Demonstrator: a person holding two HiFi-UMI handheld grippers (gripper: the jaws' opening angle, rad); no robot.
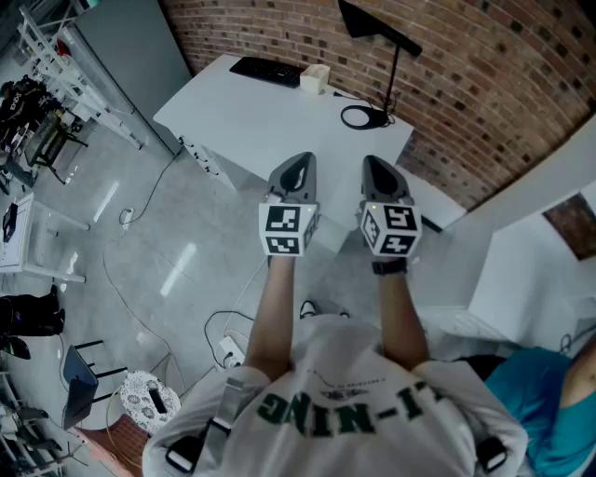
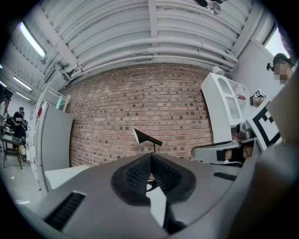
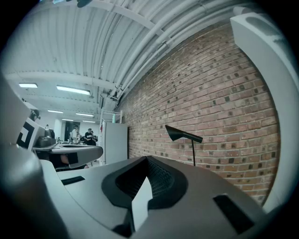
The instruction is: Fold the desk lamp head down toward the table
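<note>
Grey left gripper (image 1: 300,160) & right gripper (image 1: 376,163) are held level, both pressed together, nothing pinched, well short of the table (image 1: 251,121). Lamp (image 1: 392,74) is stood at the far edge, head (image 1: 371,22) up. Approach step prob; jaws to be opened, head reached next.

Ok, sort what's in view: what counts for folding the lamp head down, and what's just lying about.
For the job:
- desk lamp, head raised
- white table under it
- left claw and right claw, both shut, empty, short of the lamp

Lying about:
- black keyboard
- small white box
</note>
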